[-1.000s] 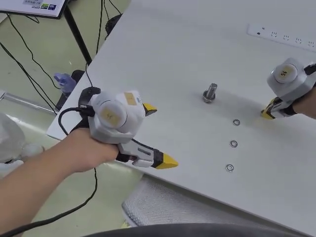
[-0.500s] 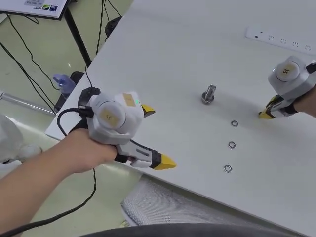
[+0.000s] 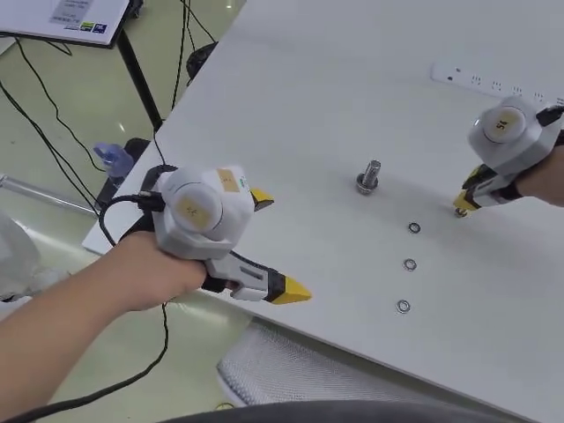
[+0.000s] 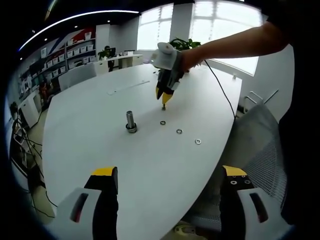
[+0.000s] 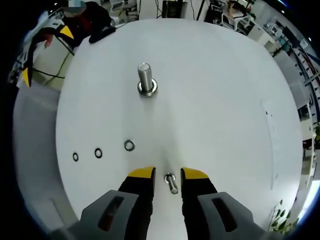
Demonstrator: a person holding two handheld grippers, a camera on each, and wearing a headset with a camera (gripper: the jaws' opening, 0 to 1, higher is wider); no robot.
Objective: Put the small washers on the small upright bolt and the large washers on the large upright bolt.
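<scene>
Left claw (image 3: 280,243): I see the jaws wide apart and empty, at the edge of the table (image 3: 308,88).
Right claw (image 5: 167,173): jaws slightly apart, straddling the small bolt (image 5: 171,183), with a thin gap on each side.
Large bolt (image 3: 369,176): upright, mid-table.
Washers (image 3: 410,263): three in a row, flat on the table near both bolts.

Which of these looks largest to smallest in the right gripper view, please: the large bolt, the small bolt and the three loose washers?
1. Large bolt.
2. Small bolt, though it sits nearest the camera.
3. The three washers: alike, so I leave them unranked among themselves.
</scene>
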